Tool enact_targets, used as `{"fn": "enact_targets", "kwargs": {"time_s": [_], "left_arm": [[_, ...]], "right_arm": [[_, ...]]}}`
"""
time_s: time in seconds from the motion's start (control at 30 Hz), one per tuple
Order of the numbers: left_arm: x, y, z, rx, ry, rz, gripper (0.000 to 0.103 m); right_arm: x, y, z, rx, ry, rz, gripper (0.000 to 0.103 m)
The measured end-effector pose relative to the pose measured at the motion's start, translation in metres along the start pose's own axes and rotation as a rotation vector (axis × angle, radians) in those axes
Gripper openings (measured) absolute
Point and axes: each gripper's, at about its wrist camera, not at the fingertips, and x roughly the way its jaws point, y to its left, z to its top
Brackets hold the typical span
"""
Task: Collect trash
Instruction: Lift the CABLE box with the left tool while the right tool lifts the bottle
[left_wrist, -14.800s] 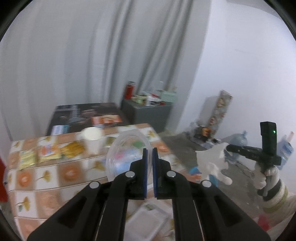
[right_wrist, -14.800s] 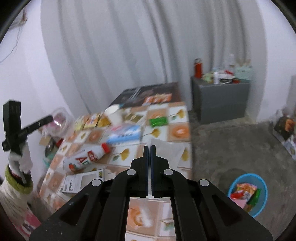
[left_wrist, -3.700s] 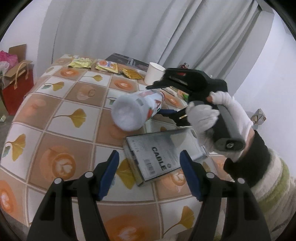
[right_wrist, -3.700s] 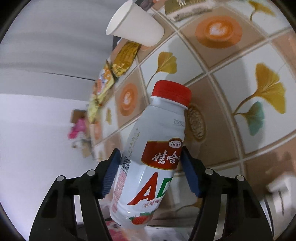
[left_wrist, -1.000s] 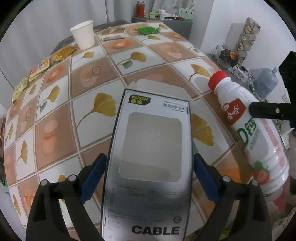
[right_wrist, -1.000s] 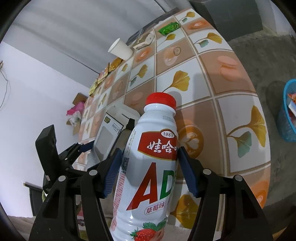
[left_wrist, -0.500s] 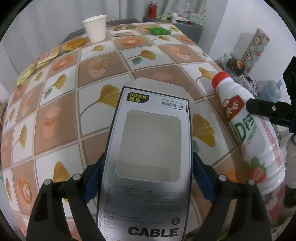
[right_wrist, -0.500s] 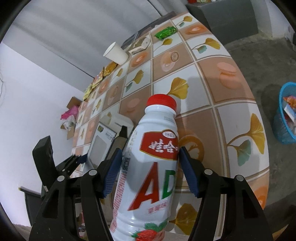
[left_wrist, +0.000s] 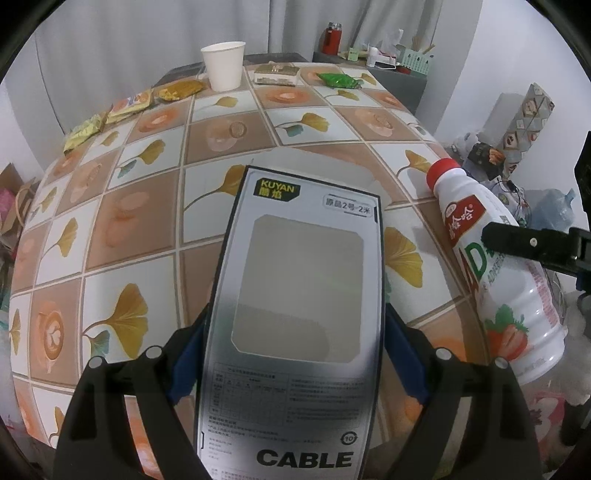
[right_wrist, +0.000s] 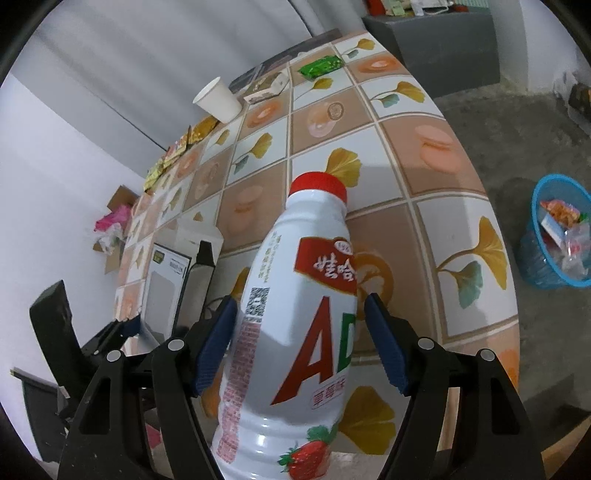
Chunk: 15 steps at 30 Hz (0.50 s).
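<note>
As the clear-up of the patterned table goes on, you have an item in each hand and nothing yet binned. At left, your left gripper stands wide, its blue pads against the two long edges of the grey cable box, which it holds up off the near part of the table, tilted away from you. Just right of it, the white milk-drink bottle with the red cap sits between the pads of your right gripper, cap pointing out over the table. Those jaws are opening; the pads lie close along both flanks of the bottle, but the right wrist view cannot show whether they press on it. At far right, on the concrete floor beyond the table's edge, waits the blue basket, already holding wrappers.

The step in hand looks like the carry: both pieces are lifted and bound for that basket. The next move calls for a firmer hold on the bottle before you swing right, then lowering each hand over the basket's mouth before letting go. A paper cup and snack packets at the far side remain for later trips.
</note>
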Motion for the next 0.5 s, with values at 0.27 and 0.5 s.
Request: {"fn": "enact_targets", "kwargs": {"time_s": [0.27,0.5], "left_arm": [[-0.0036,0.0005,0.0,-0.009,-0.021,0.015,0.084],[-0.0064,0.0053,0.0005,-0.019,-0.034,0.027,0.084]], "right_arm": [[0.0041,0.0079,-0.0023,-0.021,-0.001,-0.046,0.063],[0.0055,0.009,-0.0022,-0.014,0.001,-0.054,0.06]]}}
